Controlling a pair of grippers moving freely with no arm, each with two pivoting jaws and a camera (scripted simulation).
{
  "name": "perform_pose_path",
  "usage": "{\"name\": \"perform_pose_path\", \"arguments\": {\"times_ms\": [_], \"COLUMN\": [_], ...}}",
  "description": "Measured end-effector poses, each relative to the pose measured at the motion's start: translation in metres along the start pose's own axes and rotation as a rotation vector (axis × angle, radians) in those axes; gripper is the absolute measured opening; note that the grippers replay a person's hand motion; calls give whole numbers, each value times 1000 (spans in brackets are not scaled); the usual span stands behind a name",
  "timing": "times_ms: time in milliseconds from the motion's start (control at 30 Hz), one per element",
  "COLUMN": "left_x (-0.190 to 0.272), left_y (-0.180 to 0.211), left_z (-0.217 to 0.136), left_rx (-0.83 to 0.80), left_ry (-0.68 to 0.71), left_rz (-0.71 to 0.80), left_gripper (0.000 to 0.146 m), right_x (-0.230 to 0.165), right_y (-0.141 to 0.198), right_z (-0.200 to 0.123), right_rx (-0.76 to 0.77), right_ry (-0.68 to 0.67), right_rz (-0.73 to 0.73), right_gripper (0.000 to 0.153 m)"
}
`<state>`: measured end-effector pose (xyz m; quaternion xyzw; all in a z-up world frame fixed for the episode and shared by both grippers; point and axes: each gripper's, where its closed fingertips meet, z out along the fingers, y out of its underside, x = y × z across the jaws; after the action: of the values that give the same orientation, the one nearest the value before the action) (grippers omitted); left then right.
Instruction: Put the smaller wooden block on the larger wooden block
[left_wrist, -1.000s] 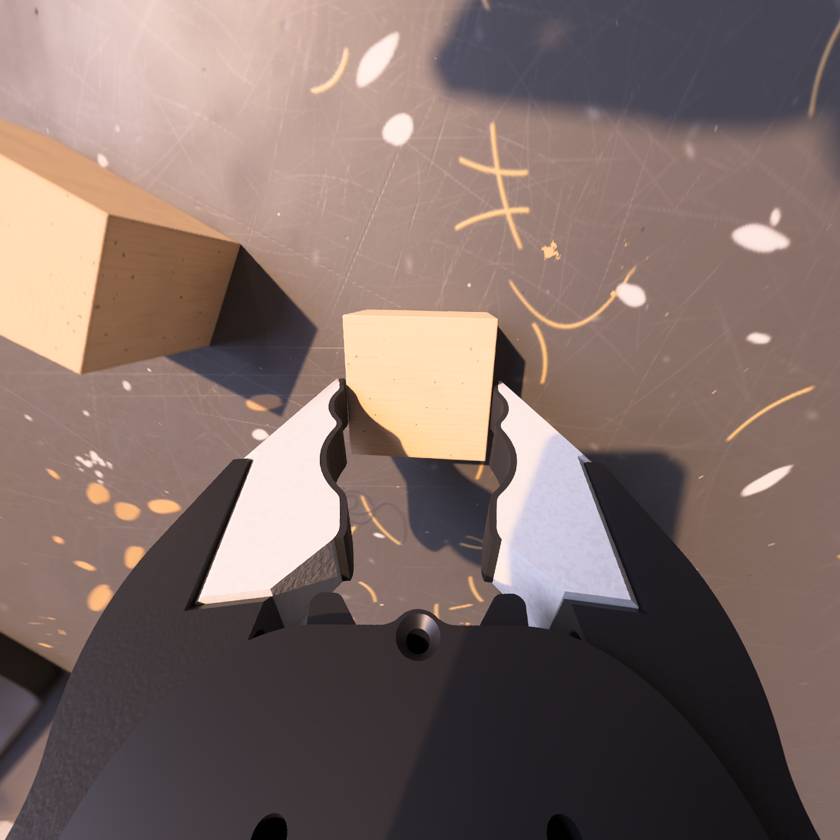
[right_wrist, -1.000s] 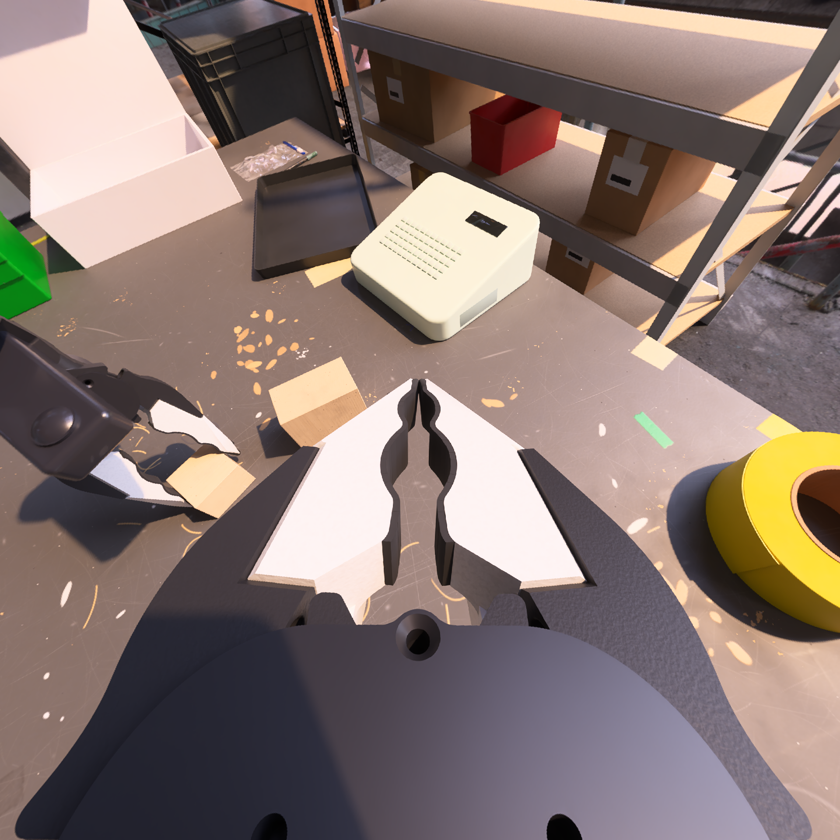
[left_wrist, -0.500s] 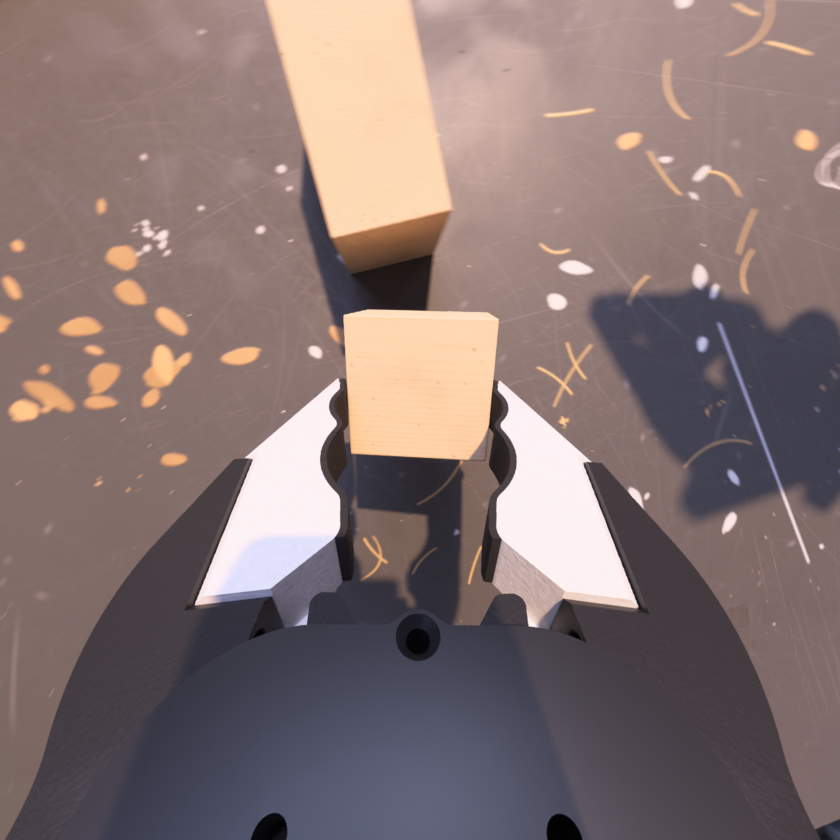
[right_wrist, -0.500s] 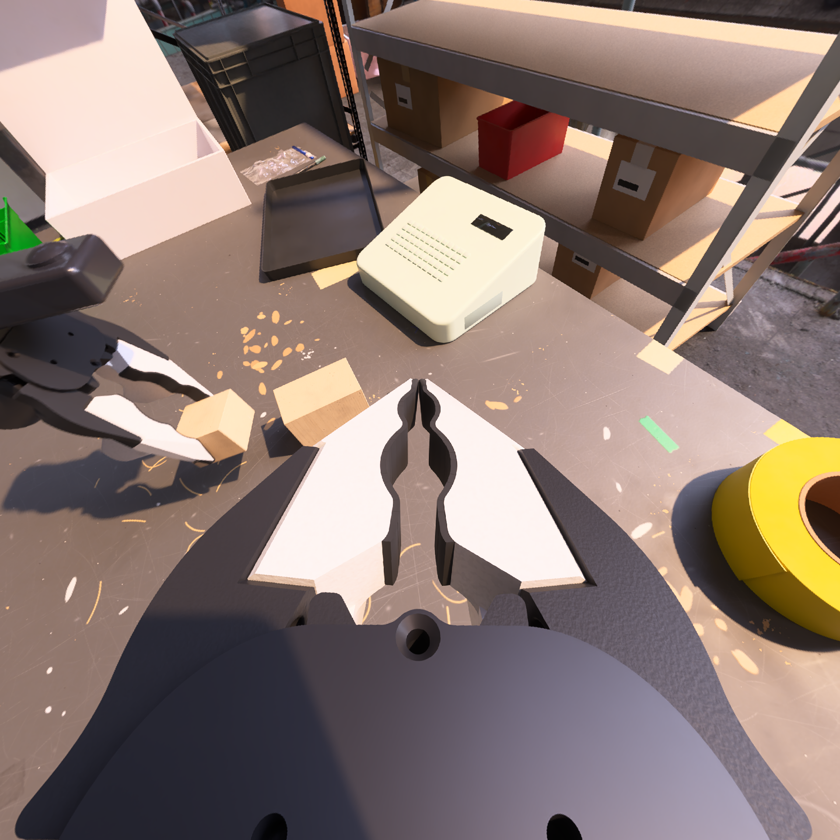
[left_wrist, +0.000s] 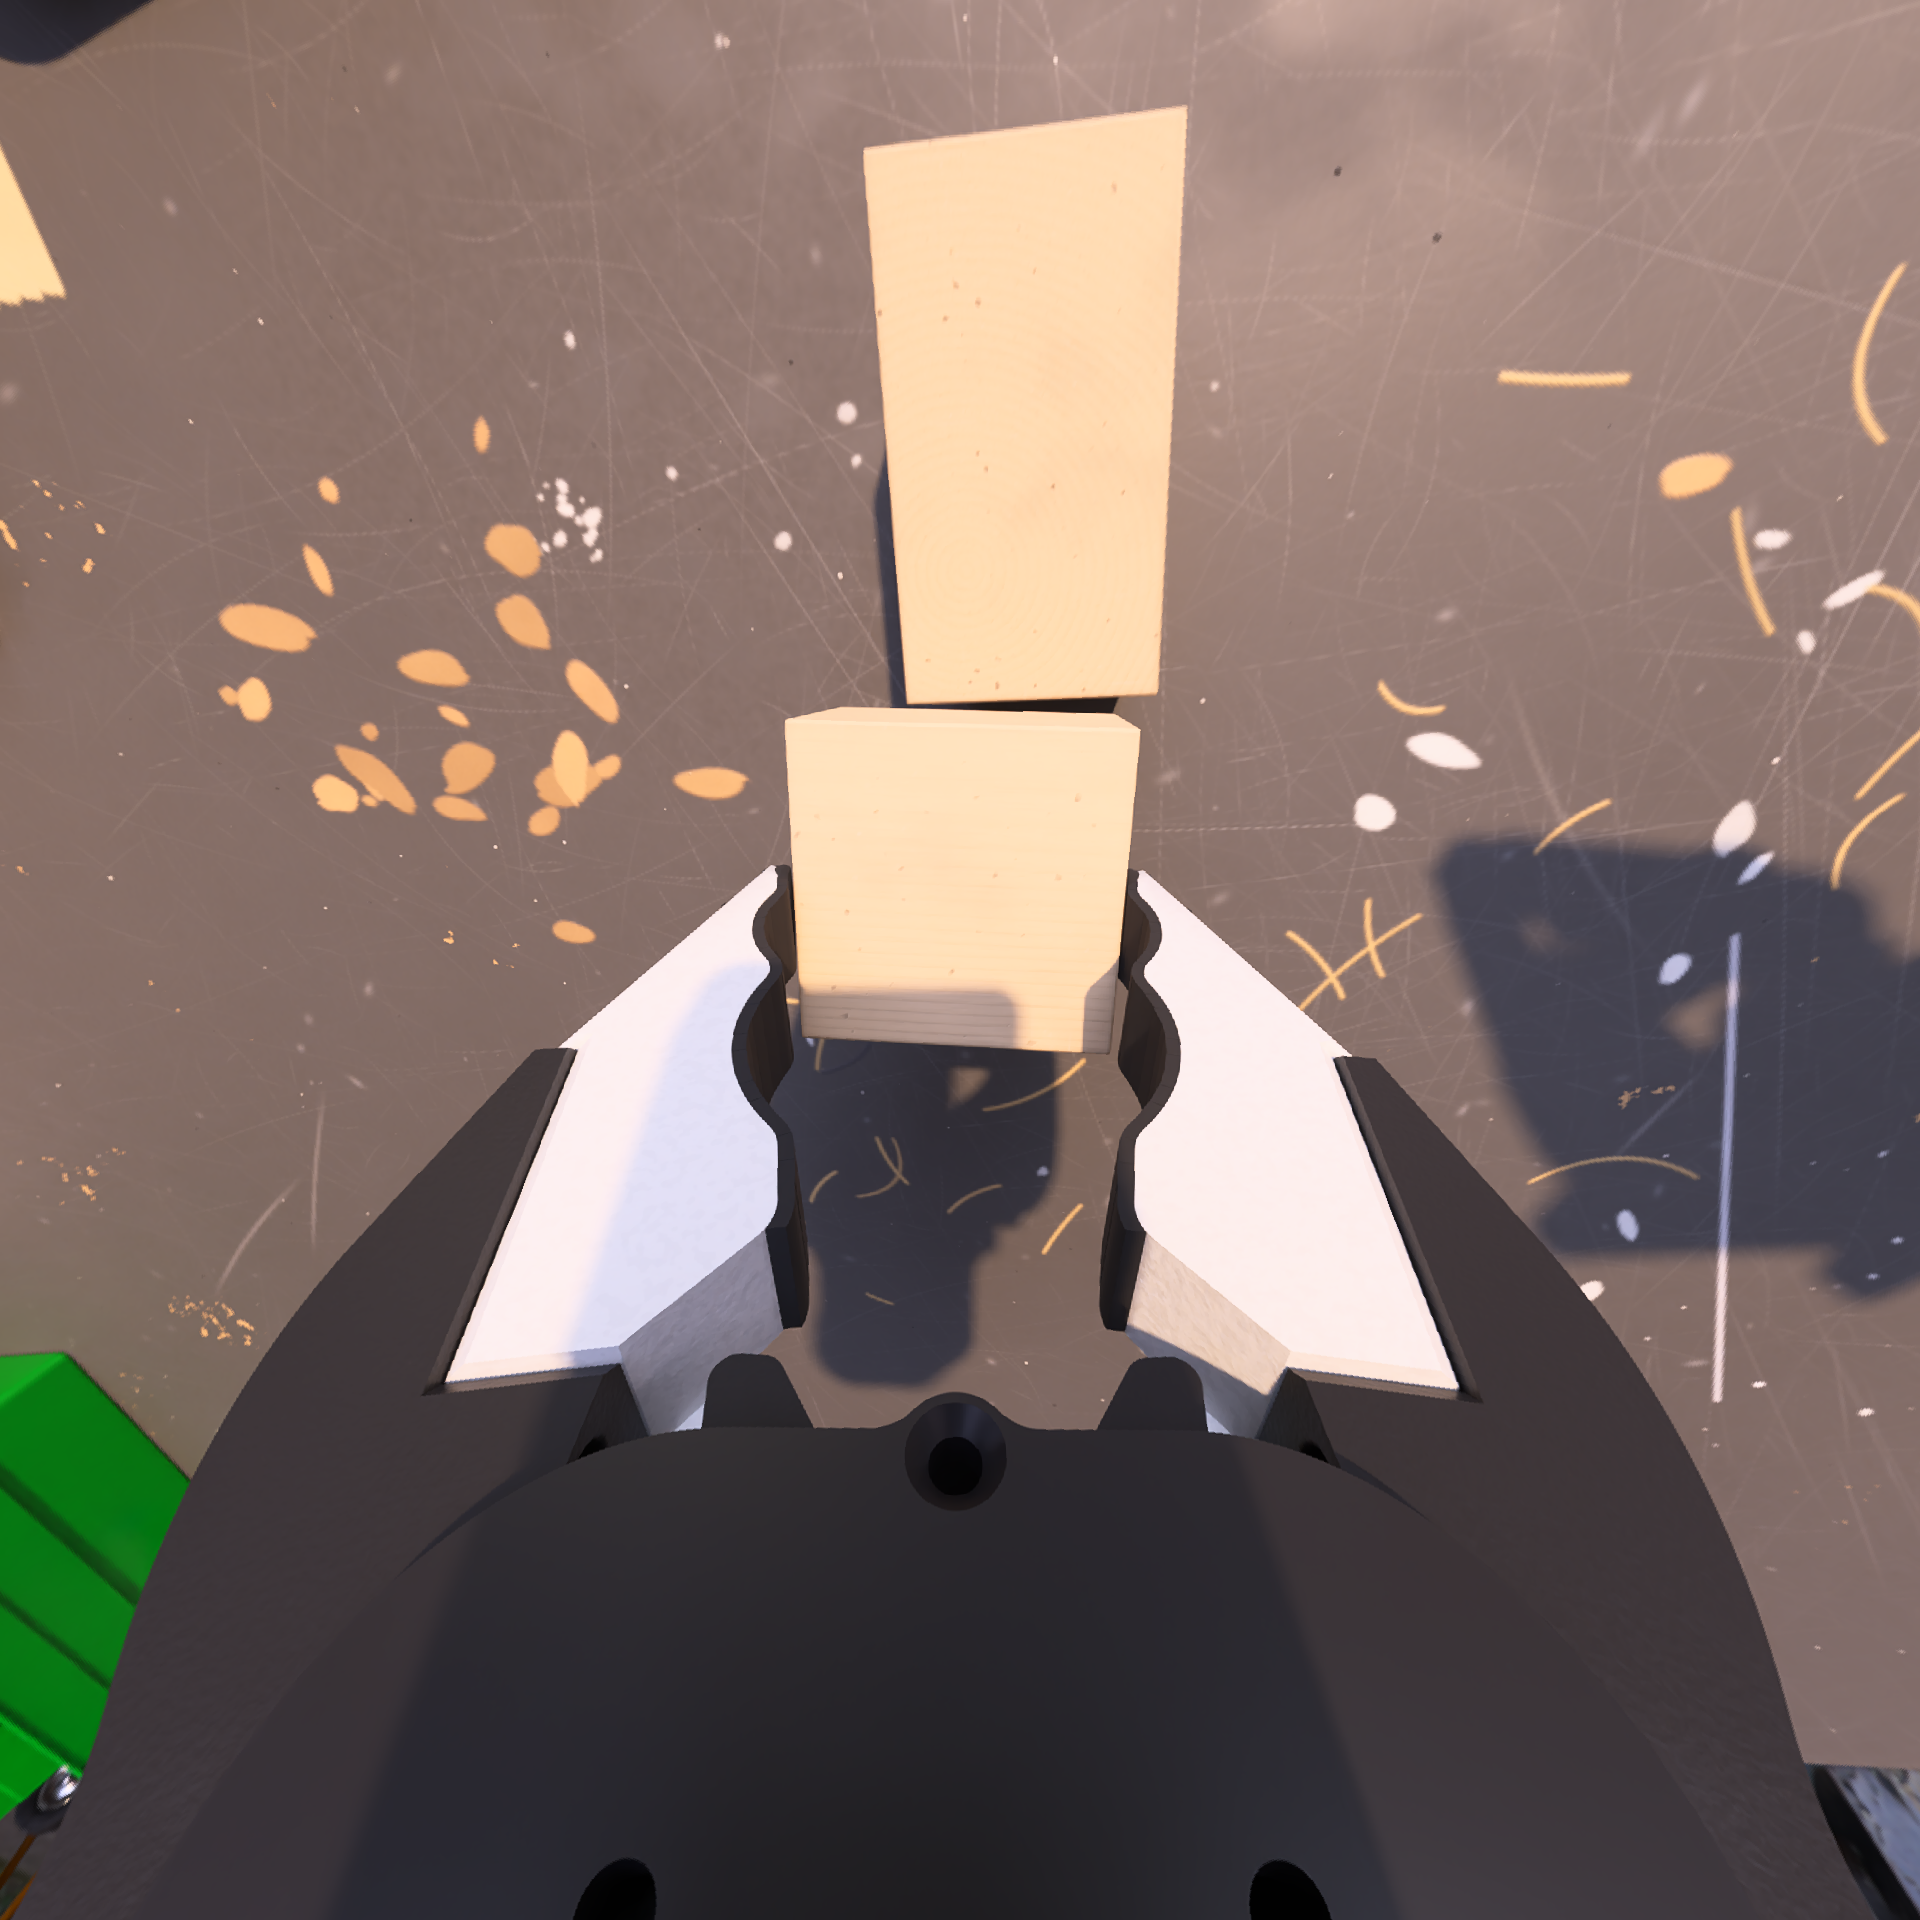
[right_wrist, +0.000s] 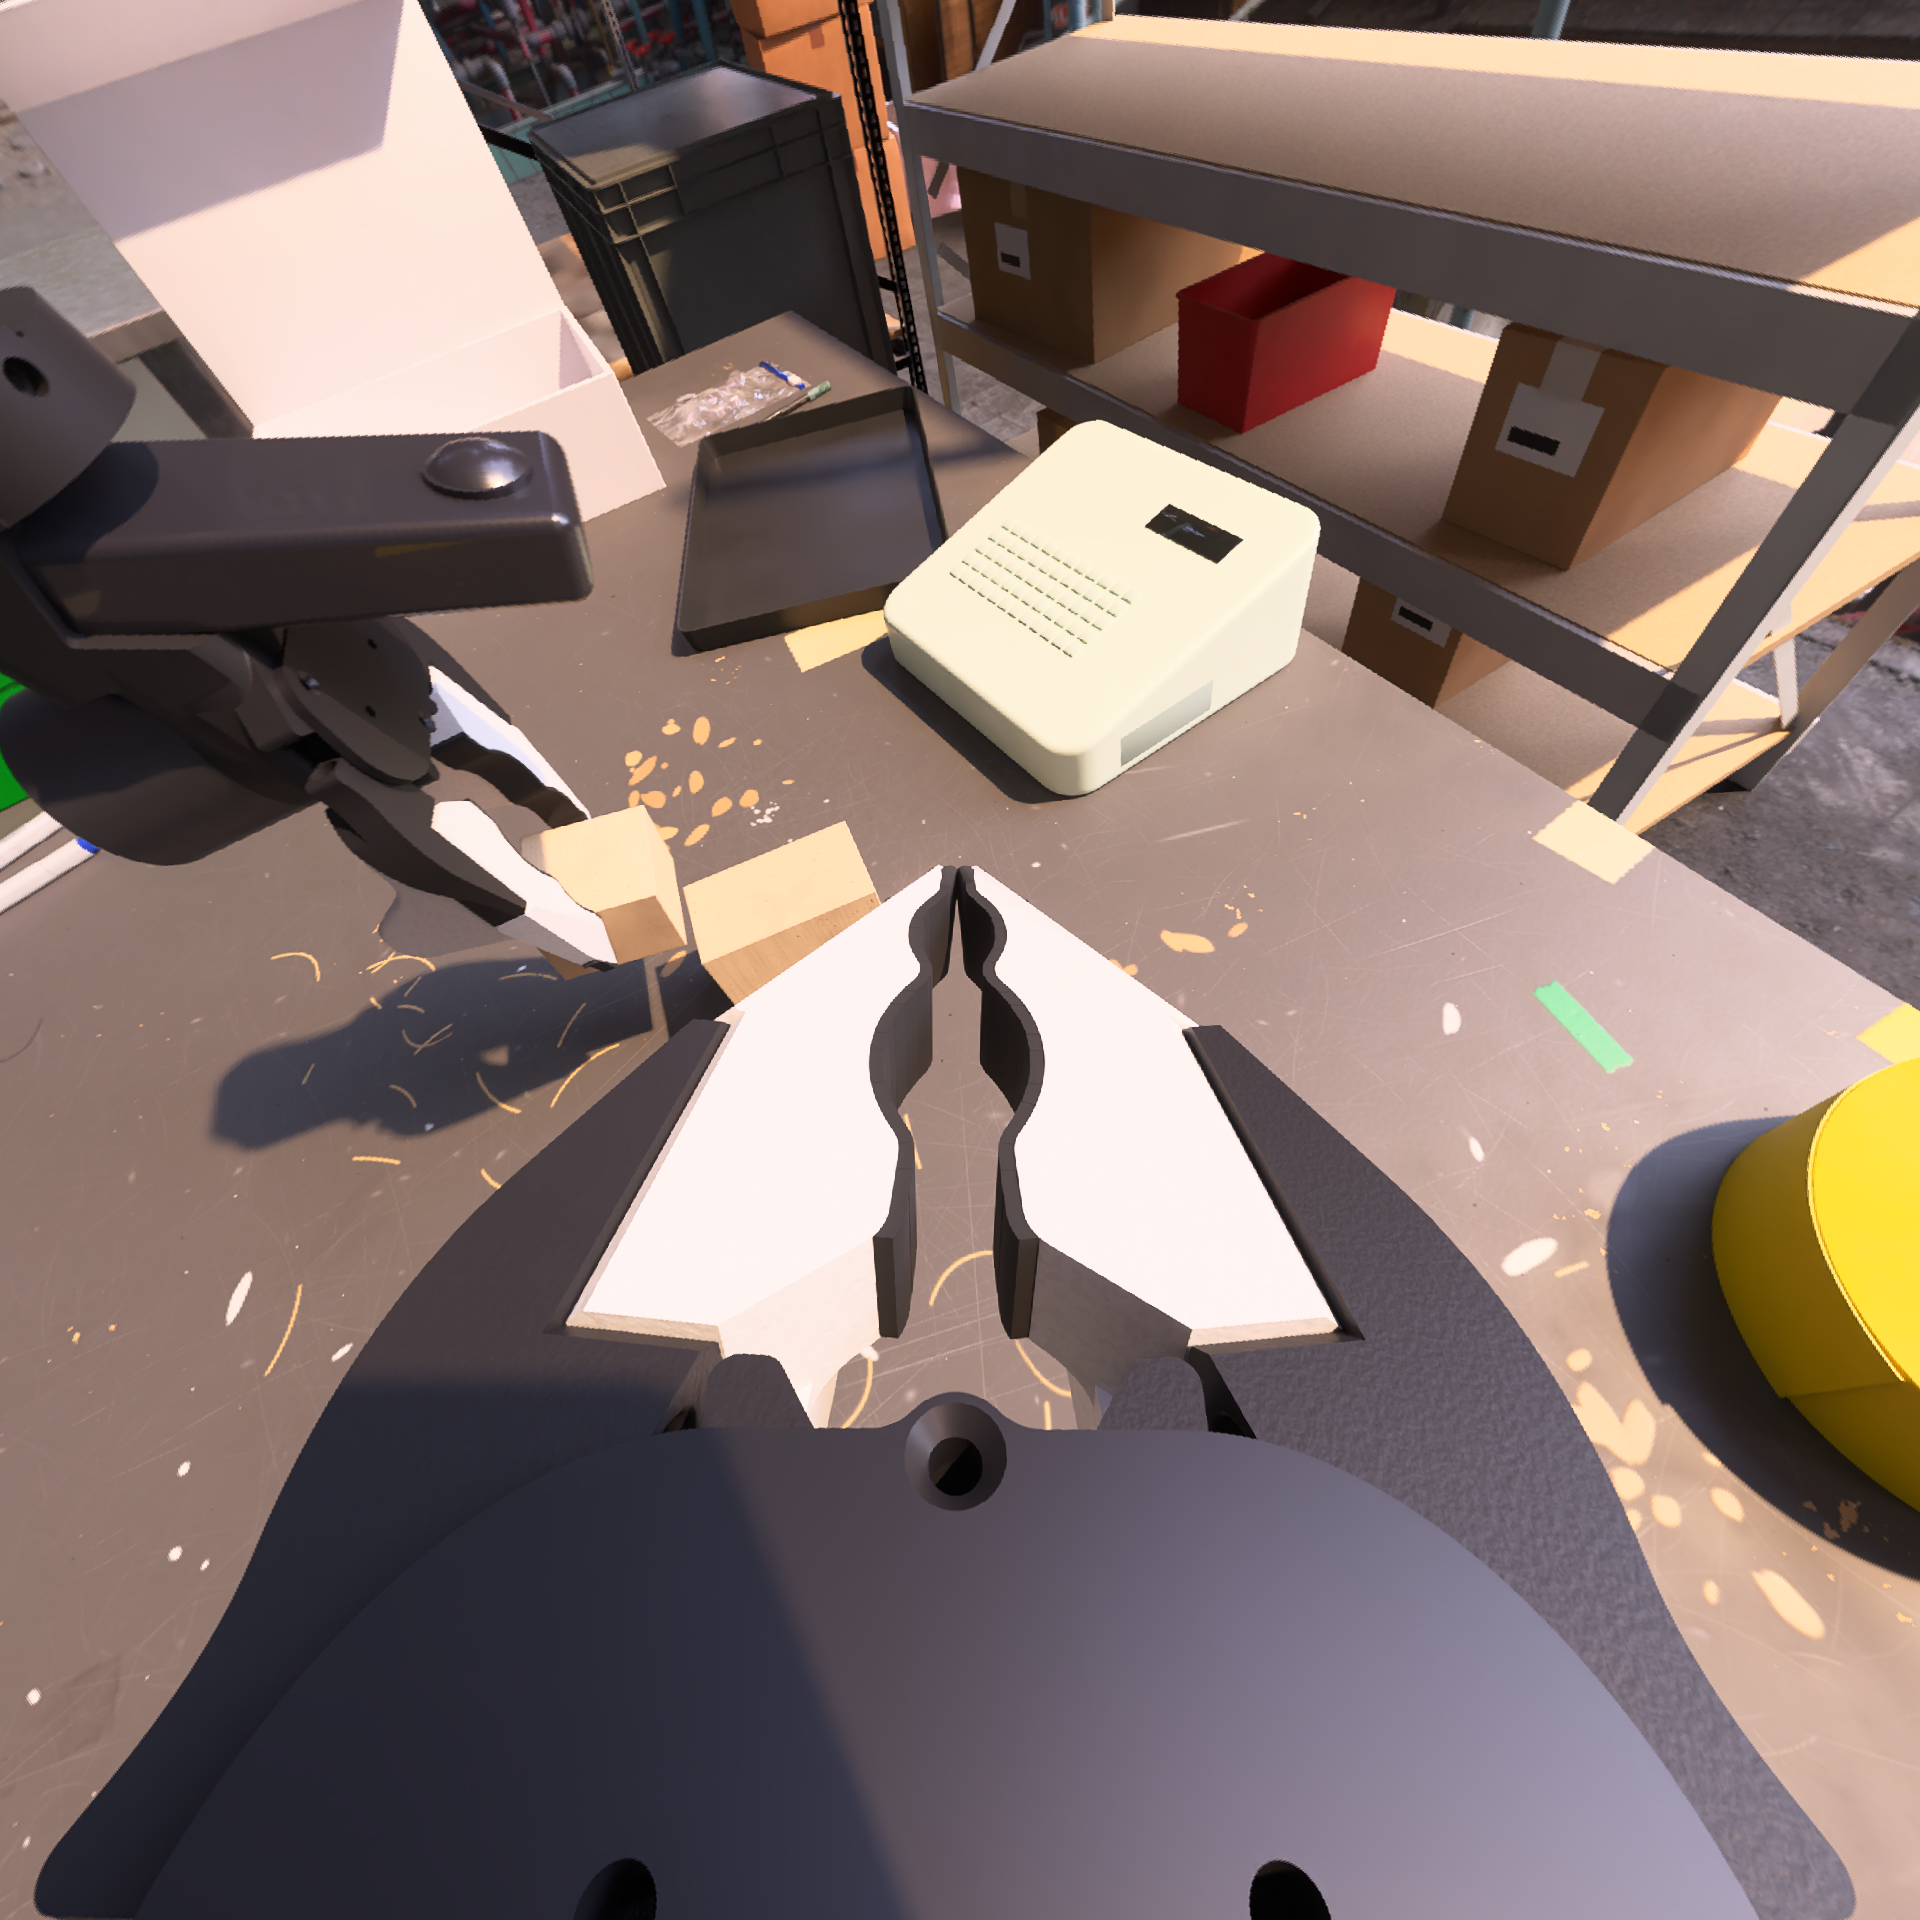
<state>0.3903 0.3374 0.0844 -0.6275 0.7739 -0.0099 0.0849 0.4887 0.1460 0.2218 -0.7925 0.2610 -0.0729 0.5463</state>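
So since a second ago the smaller wooden block (left_wrist: 961, 873) has been carried, clamped between the white fingers (left_wrist: 644, 1122) of the left gripper (left_wrist: 958, 883), from well off to the side right up to the near end of the larger wooden block (left_wrist: 1023, 405), which is now lined up at 12 o'clock from it in the left wrist view. The small block is held clear of the table (left_wrist: 1455, 312), a shadow being cast underneath, and it has not been set on the big one yet; in the right wrist view it is seen just beside it, at about 9 o'clock. Two wooden blocks are counted in total. The right gripper (right_wrist: 956, 883) is kept pinched together on nothing, fingertips nearly touching, and is hung over the table at roughly 5 o'clock of the blocks. Also counted: one cream box (right_wrist: 1101, 603), one black tray (right_wrist: 810, 520), one yellow tape roll (right_wrist: 1829, 1268), one green crate (left_wrist: 62, 1538).
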Motion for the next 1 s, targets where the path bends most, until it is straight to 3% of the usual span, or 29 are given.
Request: {"name": "perform_pose_path", "arguments": {"times_ms": [267, 433, 533, 633, 1000], "left_x": [5, 3, 3, 3, 5], "left_y": [-17, -17, -17, -16, -22], "left_z": [-9, -8, -8, -6, -9], "left_rx": [-25, -42, -25, -30, 35], "left_ry": [-17, -3, 22, 19, -30], "left_rz": [-31, -47, -82, -92, -109], "left_gripper": [63, 63, 63, 63, 63], "right_x": [-1, -2, 3, 18, 28], "right_y": [0, -6, -13, -6, 3], "right_z": [0, -6, -15, -19, -17], "right_rx": [0, 43, 120, 95, 85], "right_ry": [-12, -17, -43, 21, 3], "right_rz": [-17, -112, -66, -48, -9], "right_gripper": [0, 0, 0, 0, 0]}}
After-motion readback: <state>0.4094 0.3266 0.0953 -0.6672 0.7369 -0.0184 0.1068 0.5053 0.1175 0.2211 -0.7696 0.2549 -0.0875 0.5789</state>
